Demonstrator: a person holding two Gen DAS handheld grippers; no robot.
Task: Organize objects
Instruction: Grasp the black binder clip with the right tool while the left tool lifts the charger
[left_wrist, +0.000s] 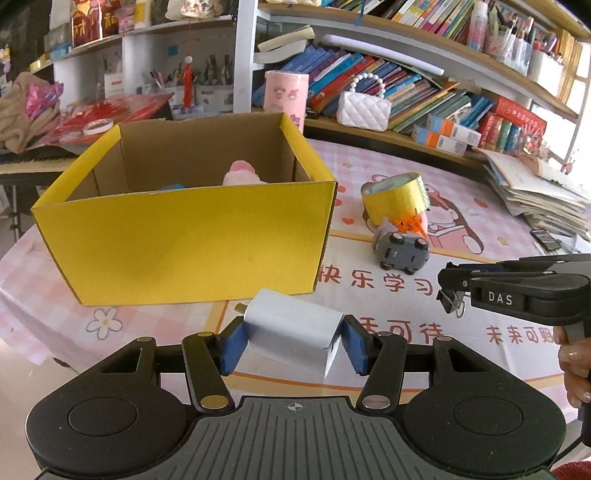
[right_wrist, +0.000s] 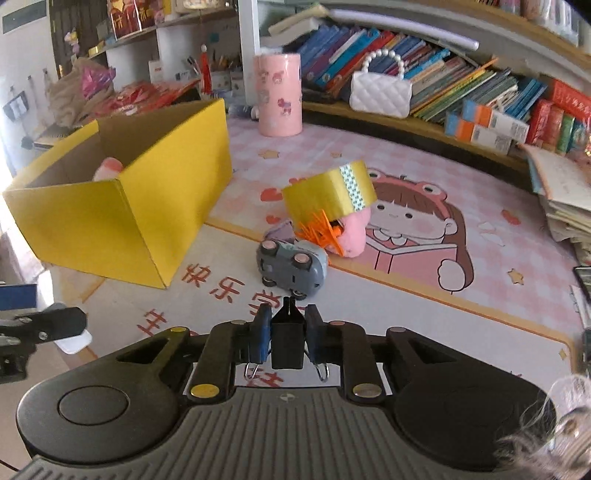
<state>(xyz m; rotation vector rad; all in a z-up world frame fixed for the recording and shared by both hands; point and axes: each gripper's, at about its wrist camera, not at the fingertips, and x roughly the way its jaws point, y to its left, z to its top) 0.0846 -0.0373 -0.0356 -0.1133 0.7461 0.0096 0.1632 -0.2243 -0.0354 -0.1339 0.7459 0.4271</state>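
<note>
My left gripper (left_wrist: 293, 341) is shut on a white charger plug (left_wrist: 295, 328), just in front of the open yellow cardboard box (left_wrist: 184, 236). The box holds a pink plush (left_wrist: 242, 173) and something blue. My right gripper (right_wrist: 287, 338) is shut on a black binder clip (right_wrist: 287, 341) above the mat; it also shows in the left wrist view (left_wrist: 452, 295). A grey toy car (right_wrist: 291, 264), a gold tape roll (right_wrist: 328, 194), an orange clip (right_wrist: 319, 230) and a pink plush piece (right_wrist: 352, 234) lie together right of the box.
A pink cylinder (right_wrist: 277, 94) stands behind the box. A white quilted handbag (right_wrist: 380, 92) and rows of books (right_wrist: 461, 92) fill the shelf at the back. Stacked papers (left_wrist: 535, 195) lie at the right edge of the pink cartoon mat (right_wrist: 424, 295).
</note>
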